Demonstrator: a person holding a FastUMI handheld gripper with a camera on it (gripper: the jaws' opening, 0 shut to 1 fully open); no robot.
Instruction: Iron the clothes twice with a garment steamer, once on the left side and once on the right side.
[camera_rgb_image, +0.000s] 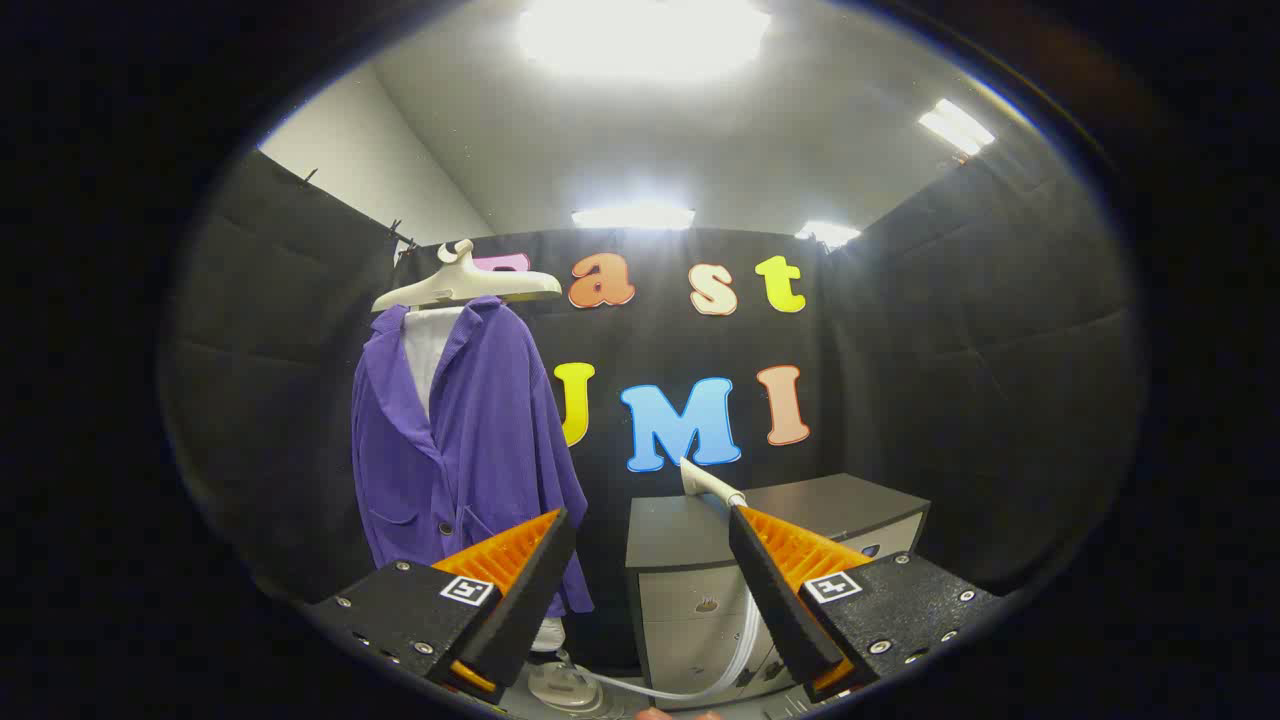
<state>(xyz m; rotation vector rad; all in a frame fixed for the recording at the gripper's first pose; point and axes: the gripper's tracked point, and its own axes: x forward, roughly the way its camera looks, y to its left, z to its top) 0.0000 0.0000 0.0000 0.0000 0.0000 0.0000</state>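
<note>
— Two fingers (570, 545) of the gripper (650, 530) stand wide apart, gripping nothing?

— Yes. The purple jacket (460, 450) hangs on a pale hanger (465, 285) beyond the left finger. The steamer head (708, 483) lies on the grey cabinet (690, 560), just past the right finger, its hose (690, 685) trailing down to the base (562, 685) on the floor.

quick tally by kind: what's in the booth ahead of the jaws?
Jacket: 1
Hanger: 1
Cabinet: 1
Steamer head: 1
Hose: 1
Steamer base: 1
Total: 6
Gripper open, jaws apart, holding nothing.
</note>
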